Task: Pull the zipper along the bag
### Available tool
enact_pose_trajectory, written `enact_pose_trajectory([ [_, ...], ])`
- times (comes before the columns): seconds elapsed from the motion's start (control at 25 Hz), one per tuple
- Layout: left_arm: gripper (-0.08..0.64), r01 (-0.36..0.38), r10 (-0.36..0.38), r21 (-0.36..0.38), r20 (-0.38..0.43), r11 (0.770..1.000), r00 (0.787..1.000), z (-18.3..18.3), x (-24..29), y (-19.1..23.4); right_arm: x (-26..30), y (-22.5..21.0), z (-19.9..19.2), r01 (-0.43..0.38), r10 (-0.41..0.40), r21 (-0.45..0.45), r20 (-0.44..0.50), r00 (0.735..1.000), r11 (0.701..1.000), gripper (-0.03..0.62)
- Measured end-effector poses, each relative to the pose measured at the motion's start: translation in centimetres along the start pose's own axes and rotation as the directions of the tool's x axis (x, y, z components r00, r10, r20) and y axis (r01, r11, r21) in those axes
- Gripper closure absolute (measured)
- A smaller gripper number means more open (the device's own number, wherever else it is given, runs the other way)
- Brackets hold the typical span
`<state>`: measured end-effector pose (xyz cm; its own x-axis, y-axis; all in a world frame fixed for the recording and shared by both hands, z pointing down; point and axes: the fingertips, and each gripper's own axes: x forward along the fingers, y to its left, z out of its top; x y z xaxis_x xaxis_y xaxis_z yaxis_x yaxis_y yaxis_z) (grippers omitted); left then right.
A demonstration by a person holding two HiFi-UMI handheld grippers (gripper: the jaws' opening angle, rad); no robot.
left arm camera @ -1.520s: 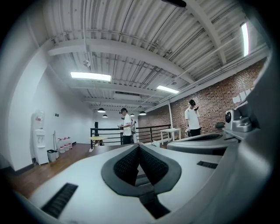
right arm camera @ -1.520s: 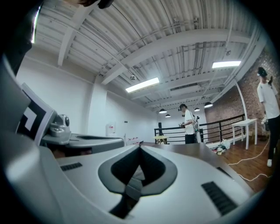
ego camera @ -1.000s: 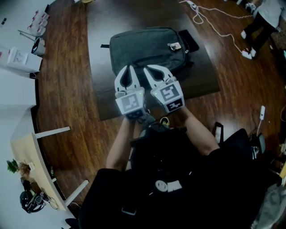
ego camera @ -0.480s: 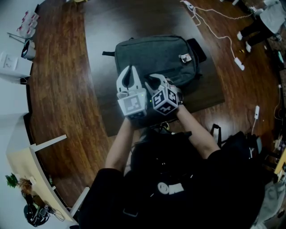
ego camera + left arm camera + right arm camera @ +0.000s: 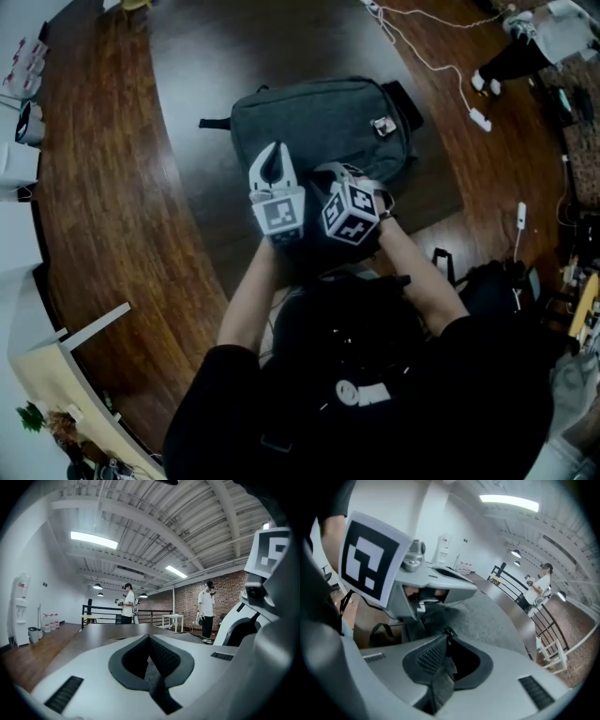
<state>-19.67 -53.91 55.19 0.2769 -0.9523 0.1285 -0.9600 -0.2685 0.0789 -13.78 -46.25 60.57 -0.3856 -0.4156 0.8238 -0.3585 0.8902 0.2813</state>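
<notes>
A grey backpack [image 5: 328, 117] lies flat on a dark mat [image 5: 206, 56] on the wood floor. My left gripper [image 5: 273, 148] points at the bag's near edge, and its jaws are together in the left gripper view [image 5: 149, 637]. Whether they pinch fabric I cannot tell. My right gripper [image 5: 323, 174] sits close beside it, rolled over so that its marker cube faces up. Its jaws are closing, and in the right gripper view [image 5: 448, 633] the tips meet on a small dark zipper pull [image 5: 450, 631] over the grey bag fabric [image 5: 487, 616].
A white cable with a power strip [image 5: 473, 117] runs across the floor at the upper right, near a person [image 5: 525, 47]. A black bag [image 5: 487, 281] lies by my right side. A pale table [image 5: 56, 375] stands at the lower left. Two people [image 5: 126, 604] stand far off.
My right gripper has rolled over and shifted left against the left gripper, down onto the bag's near edge. The left gripper has barely moved.
</notes>
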Motion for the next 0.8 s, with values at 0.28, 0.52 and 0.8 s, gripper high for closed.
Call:
enact_pose_trajectory([
  [0.28,0.554,0.01,-0.01,-0.025,-0.005,1.0,1.0,-0.4,0.2,-0.2,-0.4,-0.2,-0.7,0.016,-0.02,-0.146,-0.024,1.0,0.989,0.543],
  [0.52,0.554,0.004,-0.004,-0.029,-0.005,1.0,1.0,-0.3,0.2,-0.1,-0.9,-1.0,-1.6,0.017,-0.022,-0.157,-0.028,0.999,0.987,0.543],
  [0.8,0.554,-0.001,0.001,-0.031,-0.02,1.0,1.0,-0.6,0.4,0.0,-1.0,-1.6,-2.3,0.022,-0.025,-0.187,-0.013,1.0,0.982,0.542],
])
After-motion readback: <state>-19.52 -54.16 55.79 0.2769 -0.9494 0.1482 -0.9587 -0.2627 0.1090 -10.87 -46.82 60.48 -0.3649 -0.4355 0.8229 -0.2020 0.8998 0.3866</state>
